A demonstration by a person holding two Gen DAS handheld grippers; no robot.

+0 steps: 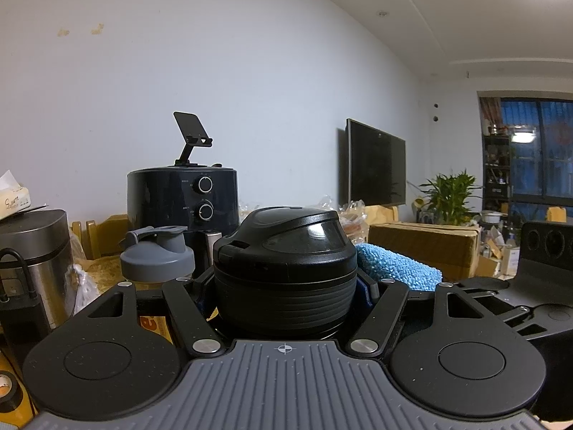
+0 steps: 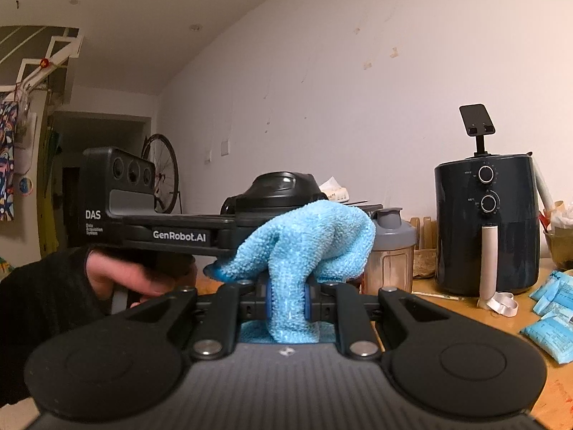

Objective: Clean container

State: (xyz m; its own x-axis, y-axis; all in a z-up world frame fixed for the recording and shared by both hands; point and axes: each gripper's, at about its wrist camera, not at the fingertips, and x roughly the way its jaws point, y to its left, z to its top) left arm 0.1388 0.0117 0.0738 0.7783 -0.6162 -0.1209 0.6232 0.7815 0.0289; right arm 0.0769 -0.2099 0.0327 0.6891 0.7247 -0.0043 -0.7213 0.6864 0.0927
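Note:
A black container with a ribbed body and a domed flip lid (image 1: 284, 261) fills the middle of the left wrist view. My left gripper (image 1: 284, 297) is shut on its sides and holds it upright. My right gripper (image 2: 288, 304) is shut on a light blue cloth (image 2: 304, 243). The cloth bulges above the fingers and lies against the container's side; its lid (image 2: 283, 188) shows behind the cloth. The cloth also shows in the left wrist view (image 1: 397, 267), right of the container. The left gripper's body (image 2: 161, 222) is at the left.
A dark air fryer (image 1: 182, 200) with a phone stand on top stands at the wall. A grey-lidded shaker bottle (image 1: 157, 254) stands near the container. A steel canister (image 1: 34, 261), a cardboard box (image 1: 422, 247) and blue packets (image 2: 551, 311) lie on the wooden table (image 2: 454, 308).

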